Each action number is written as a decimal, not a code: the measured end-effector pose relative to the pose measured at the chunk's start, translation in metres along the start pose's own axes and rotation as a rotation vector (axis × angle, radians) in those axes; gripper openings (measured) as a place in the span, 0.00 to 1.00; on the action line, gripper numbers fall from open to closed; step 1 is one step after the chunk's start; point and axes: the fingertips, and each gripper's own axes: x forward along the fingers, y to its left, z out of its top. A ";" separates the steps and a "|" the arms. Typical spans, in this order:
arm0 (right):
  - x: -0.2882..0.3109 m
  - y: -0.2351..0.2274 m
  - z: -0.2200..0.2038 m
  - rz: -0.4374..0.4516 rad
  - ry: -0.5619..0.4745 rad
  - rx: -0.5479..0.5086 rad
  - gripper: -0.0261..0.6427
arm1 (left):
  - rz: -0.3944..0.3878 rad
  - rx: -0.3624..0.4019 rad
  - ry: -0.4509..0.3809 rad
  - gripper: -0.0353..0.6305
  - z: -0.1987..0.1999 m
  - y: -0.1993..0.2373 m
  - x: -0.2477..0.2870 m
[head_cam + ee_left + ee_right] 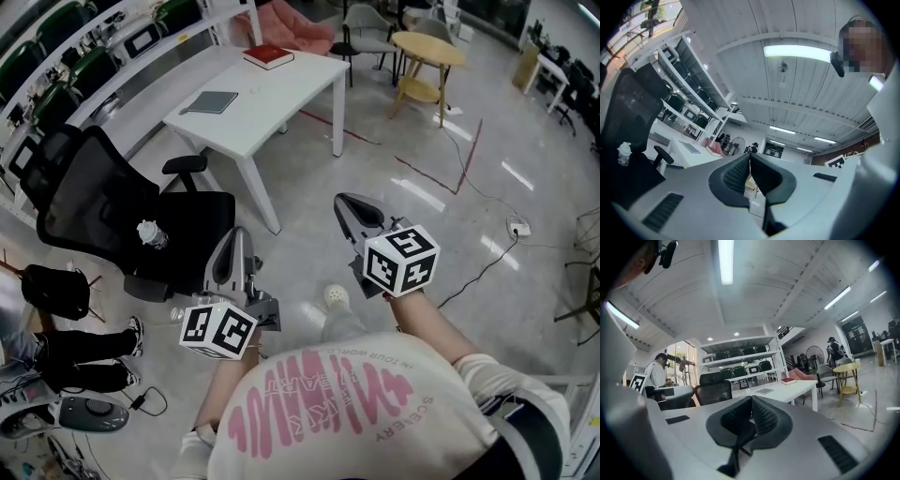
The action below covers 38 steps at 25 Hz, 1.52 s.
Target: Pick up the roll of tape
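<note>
Since your left tool (750,157) and right tool (751,400) are both clenched empty with no tape roll in sight, reaching unopened risks knocking it away.

The roll of tape cannot be made out in any view.

The right hand-held gripper (751,399) has its jaws pressed together, empty; beyond lies a white tabletop (797,389) bearing a red book (788,380).
</note>
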 end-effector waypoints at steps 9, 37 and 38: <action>0.083 -0.062 0.003 0.013 0.024 0.050 0.06 | 0.038 -0.005 0.007 0.09 -0.010 0.045 0.081; 0.293 -0.253 0.147 0.139 -0.066 0.041 0.06 | 0.114 0.052 -0.122 0.09 0.037 0.105 0.369; 0.298 -0.259 0.149 0.139 -0.067 0.041 0.06 | 0.113 0.052 -0.124 0.09 0.037 0.106 0.376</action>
